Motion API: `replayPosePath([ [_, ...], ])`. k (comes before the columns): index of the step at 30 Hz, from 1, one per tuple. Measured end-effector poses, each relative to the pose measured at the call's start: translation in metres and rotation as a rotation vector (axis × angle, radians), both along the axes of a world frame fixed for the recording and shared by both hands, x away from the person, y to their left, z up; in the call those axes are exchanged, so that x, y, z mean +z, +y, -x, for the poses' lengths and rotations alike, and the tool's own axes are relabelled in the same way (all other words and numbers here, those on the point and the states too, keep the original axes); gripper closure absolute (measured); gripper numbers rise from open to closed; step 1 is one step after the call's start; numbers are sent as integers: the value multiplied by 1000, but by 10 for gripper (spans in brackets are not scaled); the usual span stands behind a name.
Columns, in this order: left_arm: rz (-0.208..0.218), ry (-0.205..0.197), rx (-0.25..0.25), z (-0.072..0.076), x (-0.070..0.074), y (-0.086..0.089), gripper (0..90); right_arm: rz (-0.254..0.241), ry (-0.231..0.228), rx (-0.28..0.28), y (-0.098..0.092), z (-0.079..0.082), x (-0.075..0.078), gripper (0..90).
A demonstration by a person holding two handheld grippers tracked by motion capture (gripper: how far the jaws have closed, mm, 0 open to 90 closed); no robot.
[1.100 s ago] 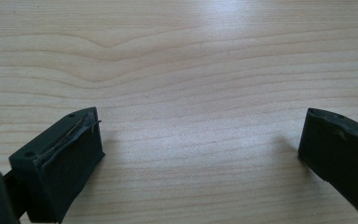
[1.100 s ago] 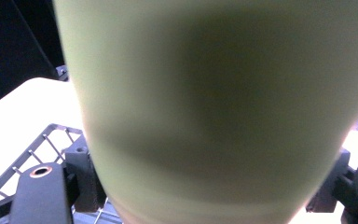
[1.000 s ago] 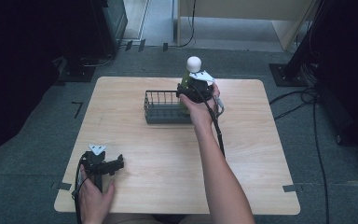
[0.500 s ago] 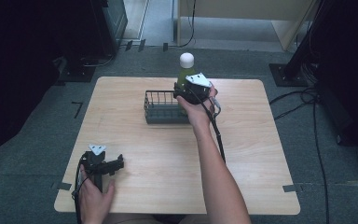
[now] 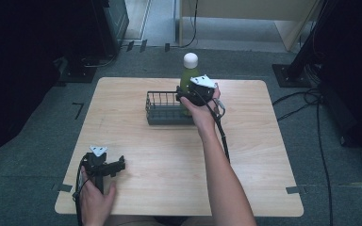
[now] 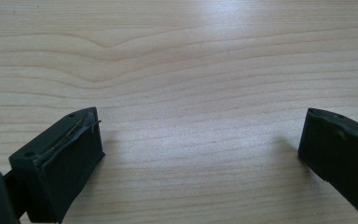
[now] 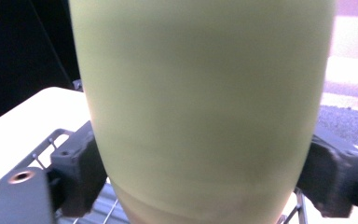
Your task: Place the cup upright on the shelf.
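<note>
A green bottle with a white cap stands upright over the right end of a black wire basket at the back middle of the table. My right gripper is shut on the bottle's body. In the right gripper view the bottle sits between the two jaws, with the basket wires below. Near the table's front left corner my left gripper rests low and open, nothing between its fingers. The left gripper view has its two jaws wide apart over bare wood.
The wooden table is bare apart from the basket. Cables run over the grey floor to the right. Dark equipment stands beyond the table's far left and right.
The right gripper has carried the bottle leftward over the basket's right end and slightly lower. The left gripper has not moved.
</note>
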State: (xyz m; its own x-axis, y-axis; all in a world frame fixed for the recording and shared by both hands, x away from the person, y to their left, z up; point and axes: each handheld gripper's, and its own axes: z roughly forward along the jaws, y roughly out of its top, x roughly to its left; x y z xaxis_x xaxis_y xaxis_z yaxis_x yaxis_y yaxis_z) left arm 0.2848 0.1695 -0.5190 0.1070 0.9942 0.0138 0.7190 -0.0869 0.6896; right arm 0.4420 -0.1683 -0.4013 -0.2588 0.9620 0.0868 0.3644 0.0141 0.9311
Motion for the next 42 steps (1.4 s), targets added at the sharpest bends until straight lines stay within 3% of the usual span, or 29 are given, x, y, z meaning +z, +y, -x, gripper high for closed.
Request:
replayPosePath([
  [5,0,0,0,0,0,0,0,-5,-1,-16,-3,5,-6,112],
  [26,0,0,-6,0,0,-1,0,2,1,71,-42,59,-37,72],
  [33,0,0,-6,0,0,-1,0,11,26,100,-56,87,-54,72],
  [42,0,-1,-6,0,0,-1,0,31,66,92,-72,110,-76,76],
])
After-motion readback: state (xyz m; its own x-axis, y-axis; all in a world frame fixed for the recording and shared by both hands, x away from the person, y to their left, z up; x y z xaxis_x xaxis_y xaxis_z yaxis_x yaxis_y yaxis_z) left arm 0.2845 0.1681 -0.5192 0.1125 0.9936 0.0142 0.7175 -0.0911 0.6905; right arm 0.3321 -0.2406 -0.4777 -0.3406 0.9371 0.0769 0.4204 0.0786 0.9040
